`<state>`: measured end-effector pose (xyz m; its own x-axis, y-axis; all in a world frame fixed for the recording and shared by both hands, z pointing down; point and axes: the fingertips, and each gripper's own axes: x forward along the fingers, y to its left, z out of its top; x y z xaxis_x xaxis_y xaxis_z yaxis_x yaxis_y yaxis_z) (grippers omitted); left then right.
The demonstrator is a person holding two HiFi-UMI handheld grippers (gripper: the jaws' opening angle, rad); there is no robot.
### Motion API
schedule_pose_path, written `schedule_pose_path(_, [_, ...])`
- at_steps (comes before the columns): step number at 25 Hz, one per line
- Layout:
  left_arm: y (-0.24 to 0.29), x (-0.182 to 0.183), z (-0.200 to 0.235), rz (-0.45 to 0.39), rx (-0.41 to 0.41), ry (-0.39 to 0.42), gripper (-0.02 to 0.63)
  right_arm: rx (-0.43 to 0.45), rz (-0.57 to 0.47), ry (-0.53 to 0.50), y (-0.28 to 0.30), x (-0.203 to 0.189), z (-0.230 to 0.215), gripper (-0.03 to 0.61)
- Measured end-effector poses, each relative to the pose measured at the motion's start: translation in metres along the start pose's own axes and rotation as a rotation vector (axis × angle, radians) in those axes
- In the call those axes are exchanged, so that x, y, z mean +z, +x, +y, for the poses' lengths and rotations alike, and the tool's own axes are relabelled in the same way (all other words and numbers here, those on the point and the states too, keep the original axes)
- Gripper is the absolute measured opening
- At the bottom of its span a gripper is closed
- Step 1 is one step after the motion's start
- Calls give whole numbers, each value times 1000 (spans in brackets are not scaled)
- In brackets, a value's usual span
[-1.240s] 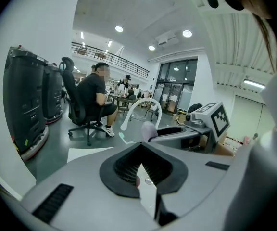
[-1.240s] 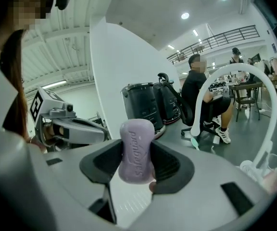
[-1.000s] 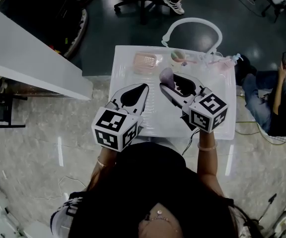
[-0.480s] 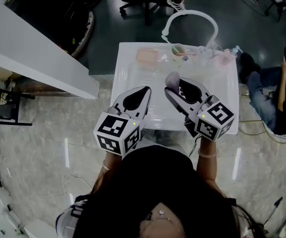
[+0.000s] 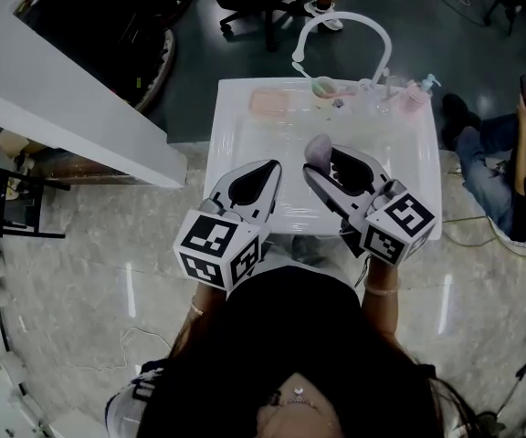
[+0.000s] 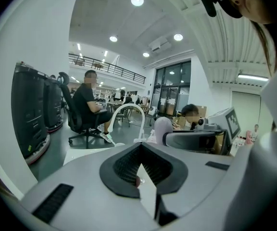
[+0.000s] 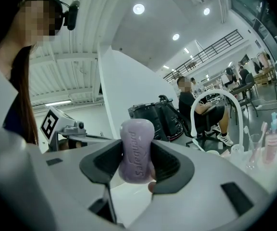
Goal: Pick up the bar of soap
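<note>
Grippers had barely shifted, one smooth lilac oval bar of soap (image 5: 317, 144) with embossed lettering stayed upright, clamped in the right gripper (image 5: 322, 157) above the white rectangular sink basin (image 5: 245, 144), left gripper (image 5: 271, 166) pinched closed, empty, two grippers.

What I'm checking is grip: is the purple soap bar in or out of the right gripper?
In: the right gripper is clamped on the purple soap bar.

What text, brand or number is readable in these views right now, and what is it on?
"Safeguard": embossed lengthwise on the purple soap bar, seen turned on its side.
Marker cubes: square patterns only, no words.
Pump bottle: label too small to read.
</note>
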<state>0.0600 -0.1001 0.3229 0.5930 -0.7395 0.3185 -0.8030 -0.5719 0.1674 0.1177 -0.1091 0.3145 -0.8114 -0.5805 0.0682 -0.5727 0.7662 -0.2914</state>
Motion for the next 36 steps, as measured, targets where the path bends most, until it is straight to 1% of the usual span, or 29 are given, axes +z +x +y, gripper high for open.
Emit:
schedule_pose_path(4, [0,-4,-6,6,-16,8,6,-14,-40,3,-9,3,4,187])
schedule_pose_path(13, [7,-4,-16,0,-50,28,6,-43,-77,-19,-19,5,4,187])
schedule_pose_path(26, [11,-1,-17,8,-56,33,6,-60,-79,-9,-23,5,2,187])
schedule_pose_path(32, [17,-3,-25,26,-80,37,6,-66,-76,0,-26,4,-1,187])
schedule_pose_path(36, [21,-4,-25,28,-82,38,6,-62,-71,2,-24,1,-3,187])
